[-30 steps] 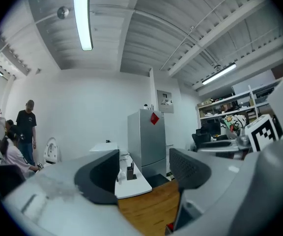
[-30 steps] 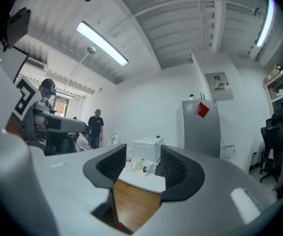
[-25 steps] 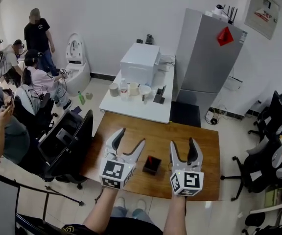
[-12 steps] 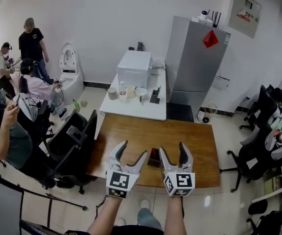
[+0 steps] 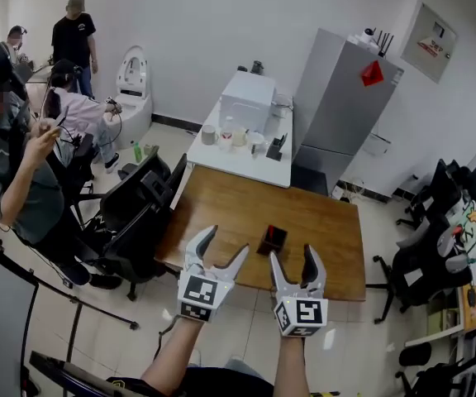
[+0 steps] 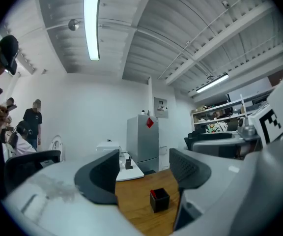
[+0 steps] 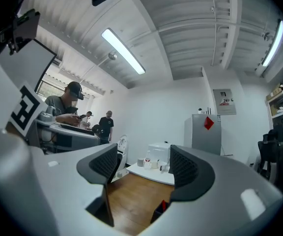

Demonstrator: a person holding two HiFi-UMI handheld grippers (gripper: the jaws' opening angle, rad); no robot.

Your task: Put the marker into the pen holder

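Pen holder (image 5: 273, 240) on wooden table (image 5: 221, 213), red marker (image 6: 153, 193) apparently upright inside, lies at 11 o'clock from the nearer right gripper (image 5: 292, 255), whose jaws have just been opening, empty. Left gripper (image 5: 226, 242) is spread and empty.

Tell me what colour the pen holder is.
The pen holder is black; left gripper view shows it best.

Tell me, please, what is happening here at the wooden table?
A person holds a claw in each hand, level, in front of the wooden table. The left claw is open and empty. The right claw has just been opening its jaws, and nothing is between them. The black pen holder stands on the table beyond both claws, untouched. A red object shows inside it, possibly the marker.
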